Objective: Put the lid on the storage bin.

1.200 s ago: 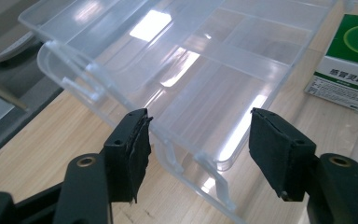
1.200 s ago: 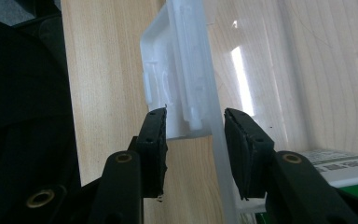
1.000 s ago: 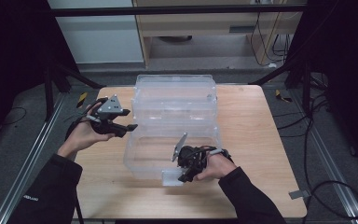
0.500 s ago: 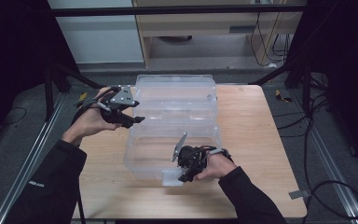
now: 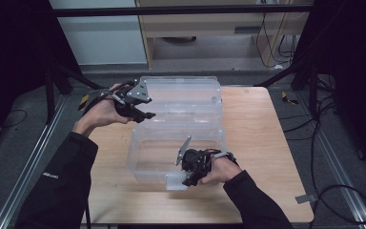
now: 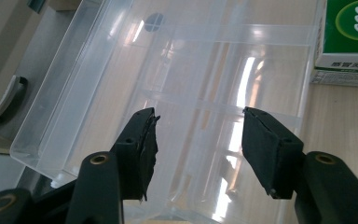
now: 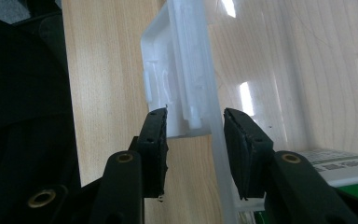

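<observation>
- Plastic box (image 5: 181, 143), the clear see-through kind, sits in the middle of the wooden table (image 5: 262, 143) with its lid (image 5: 183, 95) flipped open toward the far edge.
- Nearest to the person, the right gripper (image 5: 187, 177) is at the box's front wall, right where the white latch (image 5: 175, 181) sticks out.
- In the right gripper view the latch (image 7: 179, 74) and the front wall sit between the two black jaws. Looks like the left pad is right against the latch, but I can't tell if the other pad actually presses the wall, so grip or no grip is a toss-up.
- Inside the box there's a green and white carton (image 6: 347, 37); a corner of it also peeks out in the right gripper view (image 7: 340, 165).
- Farther back, the left gripper (image 5: 147, 114) hovers at the left end of the lid, jaws apart with nothing between them, and they've just been closing a bit.
- Left gripper view looks straight down onto the lid (image 6: 177, 93) with the pads clear of it.
- Beyond the table is a grey floor (image 5: 209, 57) and a wooden cabinet (image 5: 219, 19).
</observation>
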`<state>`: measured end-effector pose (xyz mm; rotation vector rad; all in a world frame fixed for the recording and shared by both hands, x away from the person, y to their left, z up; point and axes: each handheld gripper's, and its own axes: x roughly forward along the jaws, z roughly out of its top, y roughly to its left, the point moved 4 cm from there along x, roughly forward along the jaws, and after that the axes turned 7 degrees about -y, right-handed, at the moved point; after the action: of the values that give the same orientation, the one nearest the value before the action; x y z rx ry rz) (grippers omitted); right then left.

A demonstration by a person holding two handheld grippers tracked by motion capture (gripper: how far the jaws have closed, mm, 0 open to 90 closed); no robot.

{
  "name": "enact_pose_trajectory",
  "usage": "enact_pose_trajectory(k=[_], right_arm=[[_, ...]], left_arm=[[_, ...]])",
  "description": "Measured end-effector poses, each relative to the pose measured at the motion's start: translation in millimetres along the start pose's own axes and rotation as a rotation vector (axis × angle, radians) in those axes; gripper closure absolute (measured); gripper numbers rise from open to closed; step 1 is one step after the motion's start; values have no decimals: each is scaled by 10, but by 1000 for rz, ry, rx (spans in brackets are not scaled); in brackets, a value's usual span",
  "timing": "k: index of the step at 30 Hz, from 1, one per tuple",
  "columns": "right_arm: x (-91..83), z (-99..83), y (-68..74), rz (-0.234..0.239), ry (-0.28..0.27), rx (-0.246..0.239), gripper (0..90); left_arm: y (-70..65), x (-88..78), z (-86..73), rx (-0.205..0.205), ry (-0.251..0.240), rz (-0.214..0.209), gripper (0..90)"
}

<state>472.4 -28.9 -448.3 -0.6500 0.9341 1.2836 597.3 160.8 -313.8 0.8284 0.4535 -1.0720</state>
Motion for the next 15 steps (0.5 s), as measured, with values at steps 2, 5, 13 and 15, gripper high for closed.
enact_pose_trajectory(k=[2, 5, 13, 15], right_arm=[[-2, -2, -6, -2, 3, -6, 609], [-2, -2, -6, -2, 2, -6, 609], [0, 1, -9, 4, -4, -9, 611], [0, 0, -11, 3, -4, -9, 611]], left_arm=[[40, 25, 4, 2, 10, -5, 446], [84, 70, 1, -11, 9, -23, 458], [138, 214, 29, 15, 35, -56, 513], [150, 254, 40, 31, 50, -63, 535]])
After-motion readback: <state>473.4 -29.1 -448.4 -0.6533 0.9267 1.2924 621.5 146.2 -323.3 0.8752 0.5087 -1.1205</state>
